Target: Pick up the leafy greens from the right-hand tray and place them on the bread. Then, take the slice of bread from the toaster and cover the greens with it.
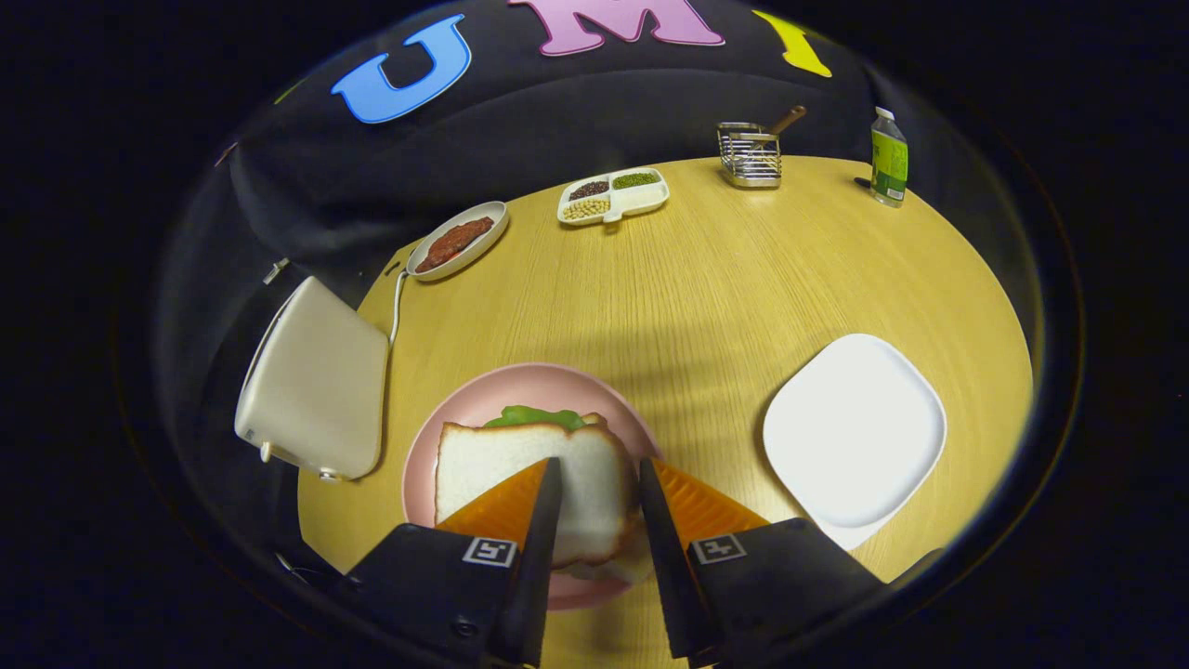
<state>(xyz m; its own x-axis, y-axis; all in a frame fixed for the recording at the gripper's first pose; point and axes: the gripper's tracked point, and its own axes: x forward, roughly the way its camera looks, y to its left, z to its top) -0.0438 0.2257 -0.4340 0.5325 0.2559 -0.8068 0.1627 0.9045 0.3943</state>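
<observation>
A: Where is the top bread slice [520, 474]?
B: On the pink plate [446, 423], over the leafy greens [539, 417]

A: And the gripper [599, 469]?
B: Fingers parted just above the slice, holding nothing; toaster [316, 381] stands left

A staged kitchen booth, a round wooden table [706, 279] draped behind by black cloth, a toaster [316, 381] at its edge, plates and a utensil rack [751, 155] across it.
</observation>
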